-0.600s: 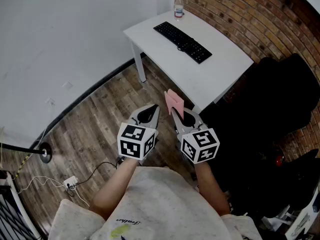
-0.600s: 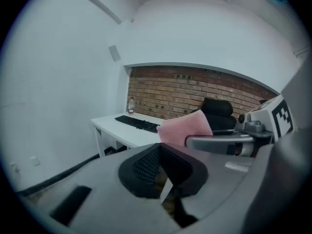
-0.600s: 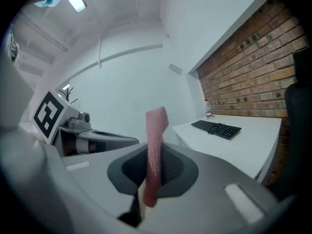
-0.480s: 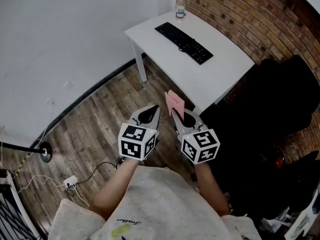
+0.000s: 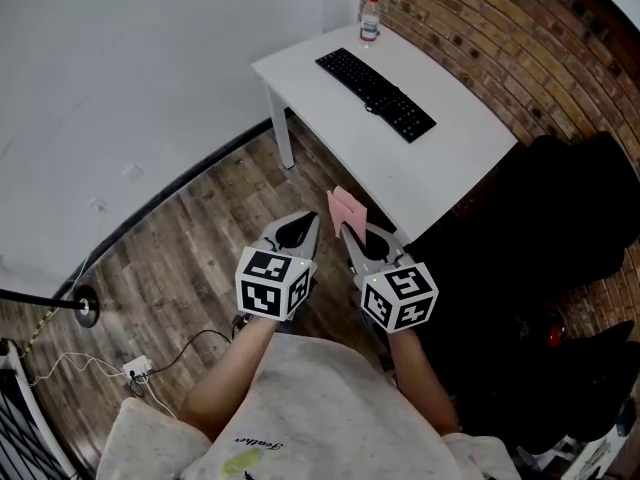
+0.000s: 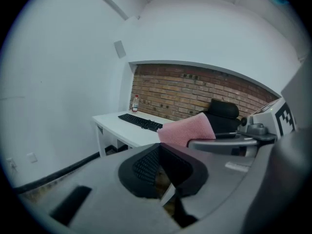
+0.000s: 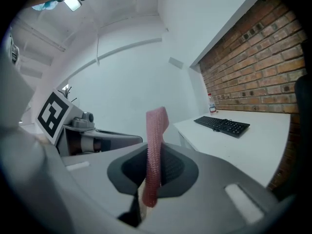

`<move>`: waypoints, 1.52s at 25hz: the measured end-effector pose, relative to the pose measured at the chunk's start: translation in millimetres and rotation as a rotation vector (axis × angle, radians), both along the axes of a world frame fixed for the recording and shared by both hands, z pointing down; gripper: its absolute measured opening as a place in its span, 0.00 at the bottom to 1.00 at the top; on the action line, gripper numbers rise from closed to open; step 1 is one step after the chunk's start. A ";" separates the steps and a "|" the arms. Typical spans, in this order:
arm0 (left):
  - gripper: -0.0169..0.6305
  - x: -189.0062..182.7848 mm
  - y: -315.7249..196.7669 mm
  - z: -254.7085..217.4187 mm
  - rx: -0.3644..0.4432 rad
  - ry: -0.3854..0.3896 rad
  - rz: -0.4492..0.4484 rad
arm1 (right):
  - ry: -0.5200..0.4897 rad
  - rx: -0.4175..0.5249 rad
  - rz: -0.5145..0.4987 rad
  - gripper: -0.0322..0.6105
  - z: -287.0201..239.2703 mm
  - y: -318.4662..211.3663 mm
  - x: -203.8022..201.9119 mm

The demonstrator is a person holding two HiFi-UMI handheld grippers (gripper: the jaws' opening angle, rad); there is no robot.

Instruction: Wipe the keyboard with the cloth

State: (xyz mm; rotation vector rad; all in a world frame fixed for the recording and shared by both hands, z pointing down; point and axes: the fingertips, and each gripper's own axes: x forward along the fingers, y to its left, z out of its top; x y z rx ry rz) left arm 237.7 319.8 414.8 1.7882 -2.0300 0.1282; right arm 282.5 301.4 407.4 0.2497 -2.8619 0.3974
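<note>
A black keyboard [image 5: 376, 94] lies on a white table [image 5: 440, 158] ahead of me, also seen far off as the keyboard [image 6: 140, 122] and the keyboard [image 7: 223, 125]. My right gripper [image 5: 347, 230] is shut on a folded pink cloth [image 5: 347, 209], which stands up between its jaws as the cloth [image 7: 154, 155]. My left gripper [image 5: 298, 226] is shut with nothing in it, right beside the right one. Both grippers hang over the wooden floor, short of the table's near corner. From the left gripper view the pink cloth [image 6: 186, 130] shows to the right.
A water bottle [image 5: 370, 17] stands at the table's far end by the brick wall [image 5: 500, 38]. A black office chair [image 5: 560, 228] fills the right side. Cables and a power strip [image 5: 135, 370] lie on the floor at the left, near a round stand base [image 5: 86, 308].
The view has shifted slightly: the table and keyboard sit a little further right and up in the head view. The grippers keep the same pose with the cloth held.
</note>
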 end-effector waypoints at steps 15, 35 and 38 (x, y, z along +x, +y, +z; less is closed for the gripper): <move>0.01 -174.3 -80.4 4.8 0.001 0.049 0.126 | 0.056 -0.009 0.108 0.09 1.9 -70.8 -173.0; 0.01 -308.2 -152.9 12.6 0.002 0.053 0.281 | 0.042 -0.047 0.220 0.09 6.5 -145.5 -314.0; 0.01 -317.7 -165.6 15.3 0.003 0.050 0.279 | 0.026 -0.057 0.234 0.09 7.9 -162.3 -324.6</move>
